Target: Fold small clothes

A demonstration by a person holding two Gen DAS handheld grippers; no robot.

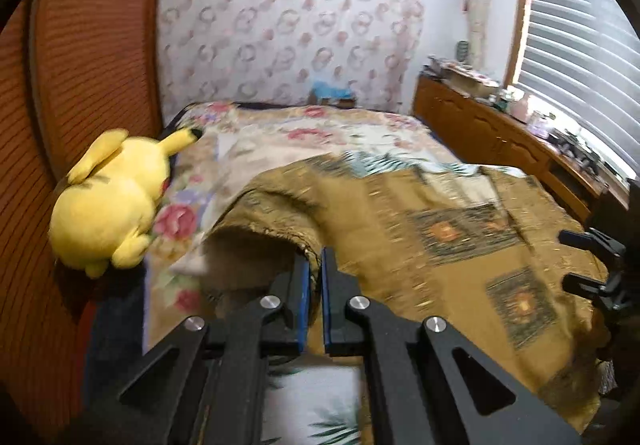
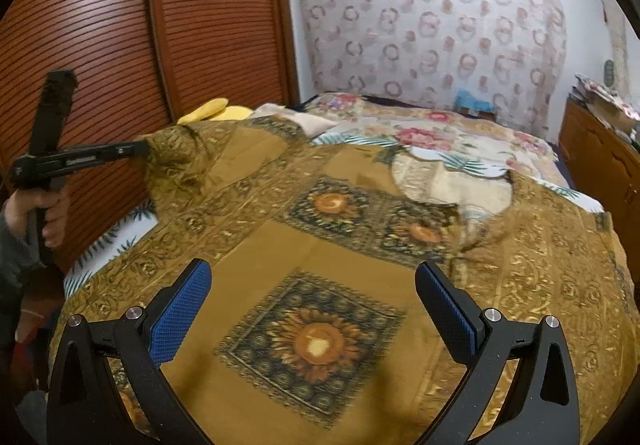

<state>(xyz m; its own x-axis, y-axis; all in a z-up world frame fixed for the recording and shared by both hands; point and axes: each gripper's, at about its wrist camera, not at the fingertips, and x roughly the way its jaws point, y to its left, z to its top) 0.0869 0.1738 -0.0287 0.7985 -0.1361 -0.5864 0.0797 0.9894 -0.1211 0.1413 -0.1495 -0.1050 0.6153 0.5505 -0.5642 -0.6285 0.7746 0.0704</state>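
A mustard-brown cloth with sunflower squares (image 2: 320, 245) lies spread over the bed. My left gripper (image 1: 316, 265) is shut on the cloth's edge (image 1: 280, 221) and holds that corner lifted off the bed; it also shows in the right wrist view (image 2: 136, 151), pinching the raised corner at the left. My right gripper (image 2: 312, 285) is open and empty, hovering just above the near part of the cloth, over a sunflower square (image 2: 316, 341). It shows at the right edge of the left wrist view (image 1: 592, 257).
A floral bedspread (image 1: 304, 141) covers the bed beyond the cloth. A yellow plush toy (image 1: 108, 205) lies at the bed's left edge against the slatted wooden wardrobe doors (image 2: 120, 25). A cluttered wooden dresser (image 1: 500, 133) stands at the right under the window blinds.
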